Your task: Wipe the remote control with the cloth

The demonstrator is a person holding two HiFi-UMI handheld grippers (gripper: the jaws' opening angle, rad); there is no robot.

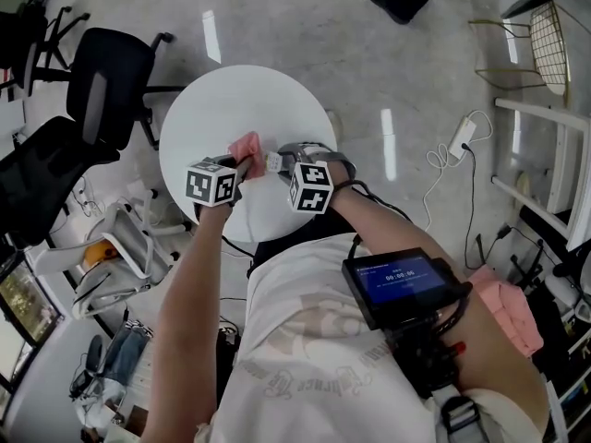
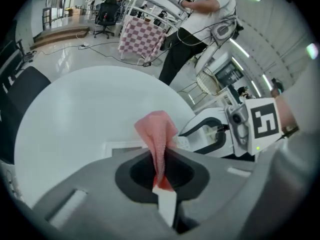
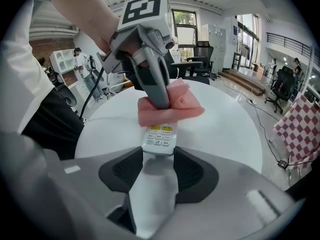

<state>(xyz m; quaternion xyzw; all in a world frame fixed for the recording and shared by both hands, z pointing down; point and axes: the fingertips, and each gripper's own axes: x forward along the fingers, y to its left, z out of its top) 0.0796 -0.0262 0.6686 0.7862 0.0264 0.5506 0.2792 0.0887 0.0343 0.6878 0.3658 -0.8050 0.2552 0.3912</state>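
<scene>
— Right tongs [image 3: 159, 161]: closed on anything?

— Closed on the near end of the white remote control [image 3: 159, 136], a pad against each long edge, keypad facing up. Held out over the round white surface [image 1: 240, 100].

— And the left tongs [image 2: 161, 171]?

— Pinched shut on a pink cloth [image 2: 157, 134], with a loose fold bunched up beyond the tips.

— Where on the remote control?

— Draped across the far half and pressed down there by the left tongs. Leaving only the near rows of buttons uncovered, two yellow ones topmost.

— Resting on the surface, or lifted clear?

— Hard to tell from any view.

— Pointing which way?

— Both steeply downward, tips meeting over the middle of the surface, marker cubes side by side nearer the body.

— Around the surface?

— Black office chairs [image 1: 111, 81] at the left on a glossy grey floor [image 1: 305, 26]. A white power strip [image 1: 460, 138] with its cable at the right.
</scene>
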